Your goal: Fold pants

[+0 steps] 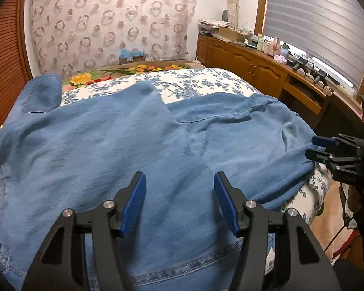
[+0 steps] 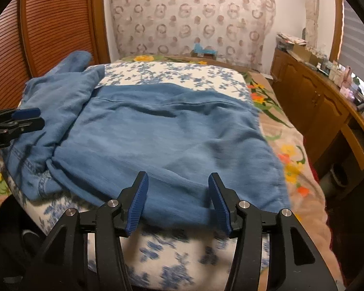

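Looking along two hand-held tools, we see blue pants (image 1: pixel 138 140) spread across a cushion (image 2: pixel 172 75) printed with blue flowers on white, which sits on a bed (image 2: pixel 301 150) covered in an orange and yellow floral blanket.

From the left wrist view, our left tool (image 1: pixel 179 201) hangs over the near middle of the pants. Its blue pads (image 1: pixel 134 201) stand spread apart, with only cloth below them and nothing pinched. The fabric fills most of this view, with one end rising in a hump at the far left. At the right edge of the same view we see our right tool (image 1: pixel 315 146) at the pants' right end, its tips close to the cloth; we cannot tell from here whether they touch it.

From the right wrist view, our right tool (image 2: pixel 178 202) sits at the near hem of the pants, where the cloth drapes over the cushion's front edge. Its jaws are spread, with the hem lying between them; the pads do not press on the fabric. The part nearest us lies fairly flat, with a seam running across its far side. To the left, the rest of the pants is bunched in folds, and our left tool (image 2: pixel 36 118) shows there at the picture's left edge, over the bunched part.

Behind the bed hangs a curtain (image 2: pixel 194 17) patterned with rings. A wooden cabinet (image 2: pixel 313 101) runs along the right wall.
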Available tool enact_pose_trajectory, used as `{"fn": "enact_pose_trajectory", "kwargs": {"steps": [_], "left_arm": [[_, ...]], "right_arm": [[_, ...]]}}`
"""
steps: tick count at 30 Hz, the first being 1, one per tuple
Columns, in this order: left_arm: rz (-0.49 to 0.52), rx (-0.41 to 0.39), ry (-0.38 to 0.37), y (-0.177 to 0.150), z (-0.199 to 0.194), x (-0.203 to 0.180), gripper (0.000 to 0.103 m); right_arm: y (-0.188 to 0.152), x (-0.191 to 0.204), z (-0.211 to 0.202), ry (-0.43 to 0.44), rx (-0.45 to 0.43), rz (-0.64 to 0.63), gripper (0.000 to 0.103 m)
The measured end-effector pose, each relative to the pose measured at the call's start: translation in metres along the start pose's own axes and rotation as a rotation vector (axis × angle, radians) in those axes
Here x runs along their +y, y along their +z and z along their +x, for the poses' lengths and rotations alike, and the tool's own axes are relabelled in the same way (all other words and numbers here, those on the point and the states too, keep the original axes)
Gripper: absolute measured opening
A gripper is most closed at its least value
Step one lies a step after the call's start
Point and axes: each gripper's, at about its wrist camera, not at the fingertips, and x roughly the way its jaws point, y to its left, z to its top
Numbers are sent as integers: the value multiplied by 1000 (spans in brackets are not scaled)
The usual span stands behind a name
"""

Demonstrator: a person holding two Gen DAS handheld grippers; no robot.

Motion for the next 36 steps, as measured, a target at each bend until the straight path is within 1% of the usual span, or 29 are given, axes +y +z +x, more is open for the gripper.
{"fn": "enact_pose_trajectory", "kwargs": {"steps": [10,14,18,25,30,36], "left_arm": [[17,42,9,0,17,-13,58],[14,44,13,-2,19,-14,58],[18,55,21,-5,25,-15,58],[12,52,20,-10,28,-14,58],[18,48,23,-11,28,-15,58],[3,42,7,-12,25,-13,58]], "right_arm": [[-7,-45,-19,-65,-12,56,53],[-12,-62,-21,-84,-8,81,53],[-20,-75,-19,-76,7,107,53],[-31,-84,-4,-67,39,144,53],[-35,-89,1,-30,42,197,53],[-37,-96,1,7,42,255,53]]}}
